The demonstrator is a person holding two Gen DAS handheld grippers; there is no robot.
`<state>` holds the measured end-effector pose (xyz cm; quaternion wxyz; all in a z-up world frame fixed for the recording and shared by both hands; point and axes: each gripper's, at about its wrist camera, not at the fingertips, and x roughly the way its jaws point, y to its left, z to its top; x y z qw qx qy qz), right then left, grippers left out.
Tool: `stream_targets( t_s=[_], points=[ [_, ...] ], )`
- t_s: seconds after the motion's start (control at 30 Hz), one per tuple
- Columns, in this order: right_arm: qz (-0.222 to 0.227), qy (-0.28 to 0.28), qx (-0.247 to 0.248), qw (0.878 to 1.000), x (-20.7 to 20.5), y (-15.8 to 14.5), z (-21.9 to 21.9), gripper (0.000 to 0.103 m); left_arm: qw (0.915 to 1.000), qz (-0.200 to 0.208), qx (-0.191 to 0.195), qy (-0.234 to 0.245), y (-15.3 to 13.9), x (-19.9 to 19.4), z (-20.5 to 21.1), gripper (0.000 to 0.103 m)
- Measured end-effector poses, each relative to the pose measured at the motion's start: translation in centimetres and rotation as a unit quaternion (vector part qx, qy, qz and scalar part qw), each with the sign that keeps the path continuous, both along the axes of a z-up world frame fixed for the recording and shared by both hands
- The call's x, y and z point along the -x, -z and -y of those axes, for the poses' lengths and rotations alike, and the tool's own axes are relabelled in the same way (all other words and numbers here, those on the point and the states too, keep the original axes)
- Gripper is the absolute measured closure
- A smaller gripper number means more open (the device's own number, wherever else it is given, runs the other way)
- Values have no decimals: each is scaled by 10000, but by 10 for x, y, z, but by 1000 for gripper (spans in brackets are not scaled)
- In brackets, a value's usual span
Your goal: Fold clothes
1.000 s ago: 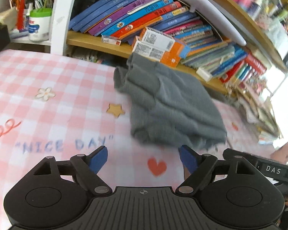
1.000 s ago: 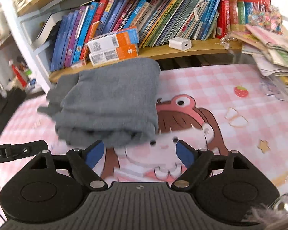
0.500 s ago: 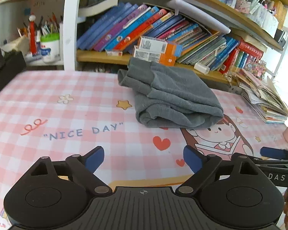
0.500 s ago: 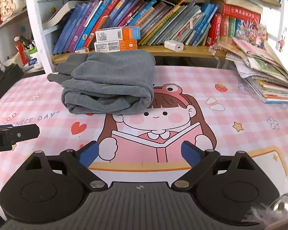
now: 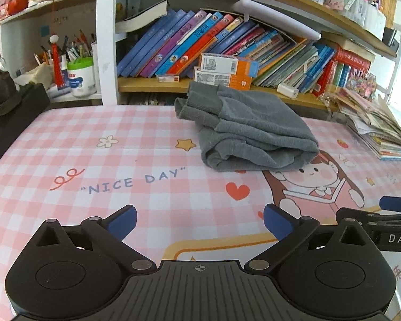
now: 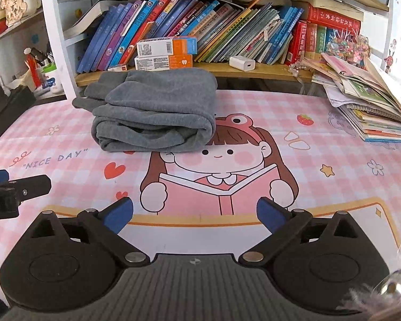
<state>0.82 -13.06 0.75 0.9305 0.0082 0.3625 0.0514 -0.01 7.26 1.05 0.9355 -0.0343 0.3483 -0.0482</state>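
— Books (image 6: 189, 29) fill the shelf at the top of both views. What is under them?

— A pink checked tabletop (image 5: 66, 139) with a cartoon girl (image 6: 222, 165) on it.

— Where are the clothes?

— The grey folded clothes (image 5: 251, 131) lie on the tabletop, in the middle of the left view, upper left in the right view (image 6: 155, 112), just below the shelf.

— And the hand-held grippers?

— The left hand-held gripper (image 5: 199, 220) and the right hand-held gripper (image 6: 195, 215) sit at the bottom. Both have just been opening. Their jaws stand wide, with nothing between them, well apart from the clothes.
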Motion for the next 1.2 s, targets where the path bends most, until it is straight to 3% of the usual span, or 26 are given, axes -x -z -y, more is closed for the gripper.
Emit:
stream_targets(
  t_s=[1.2],
  points=[
    [-88,-7,24,10000,15,1,3,3,9999,-123,19,-34,1,13,2,0]
  ],
)
